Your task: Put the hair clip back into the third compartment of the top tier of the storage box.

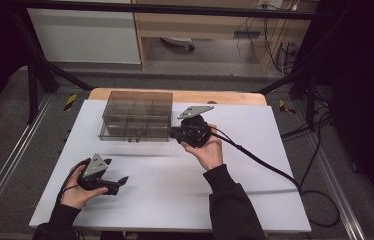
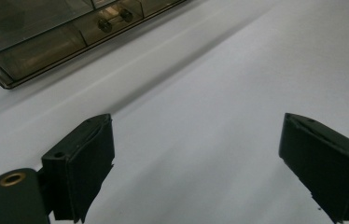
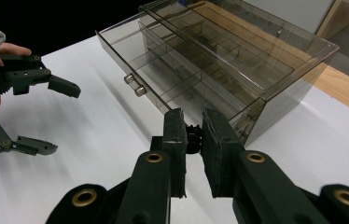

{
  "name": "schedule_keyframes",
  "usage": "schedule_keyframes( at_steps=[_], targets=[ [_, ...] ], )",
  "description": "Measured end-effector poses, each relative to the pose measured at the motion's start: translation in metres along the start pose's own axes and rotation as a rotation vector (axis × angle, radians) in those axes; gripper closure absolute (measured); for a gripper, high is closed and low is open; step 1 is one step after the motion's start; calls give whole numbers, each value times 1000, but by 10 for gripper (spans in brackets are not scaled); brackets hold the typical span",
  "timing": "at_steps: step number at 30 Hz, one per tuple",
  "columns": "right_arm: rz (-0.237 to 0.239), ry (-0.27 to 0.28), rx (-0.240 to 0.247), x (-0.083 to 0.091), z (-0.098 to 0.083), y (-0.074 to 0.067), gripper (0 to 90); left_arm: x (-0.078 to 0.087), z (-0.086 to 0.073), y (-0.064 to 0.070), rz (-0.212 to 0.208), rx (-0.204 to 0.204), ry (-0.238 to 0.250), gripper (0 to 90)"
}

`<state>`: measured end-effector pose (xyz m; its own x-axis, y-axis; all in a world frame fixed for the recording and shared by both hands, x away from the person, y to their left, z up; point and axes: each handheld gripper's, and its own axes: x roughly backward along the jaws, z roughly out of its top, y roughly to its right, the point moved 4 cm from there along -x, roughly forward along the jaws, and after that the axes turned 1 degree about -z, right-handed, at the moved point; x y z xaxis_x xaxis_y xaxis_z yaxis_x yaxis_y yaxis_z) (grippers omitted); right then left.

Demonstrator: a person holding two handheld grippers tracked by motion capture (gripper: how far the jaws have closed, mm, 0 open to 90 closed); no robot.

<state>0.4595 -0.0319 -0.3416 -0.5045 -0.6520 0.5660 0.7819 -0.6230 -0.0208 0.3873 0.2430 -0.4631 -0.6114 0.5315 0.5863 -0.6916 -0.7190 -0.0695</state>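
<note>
Smoked clear organizer box (image 1: 136, 116) sits at the far middle of the white table (image 1: 255, 180). Right gripper (image 3: 193, 135) is nearly closed, jaws pinching a small dark knob at the box's front corner, probably to pull a drawer. Left gripper (image 1: 121, 181) waits near the person, jaws wide apart, holding nothing.

High view overhead; gripper views low, sharing organizer box (image 1: 136, 115).

We see a smoky clear plastic compartment box (image 1: 136, 116) toward the white surface's (image 1: 255, 165) far edge, our right gripper (image 1: 171, 133) beside its right end, our left gripper (image 1: 120, 183) near-left.
</note>
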Motion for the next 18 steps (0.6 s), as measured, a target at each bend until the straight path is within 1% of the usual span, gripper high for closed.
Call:
schedule_keyframes(
  at_steps=[7,18],
  targets=[
    [0,-4,2,-8,5,1,802,1,1,-1,0,3,5,101],
    [-8,-8,-11,-18,7,6,802,0,0,-1,-3,5,2,101]
  ],
)
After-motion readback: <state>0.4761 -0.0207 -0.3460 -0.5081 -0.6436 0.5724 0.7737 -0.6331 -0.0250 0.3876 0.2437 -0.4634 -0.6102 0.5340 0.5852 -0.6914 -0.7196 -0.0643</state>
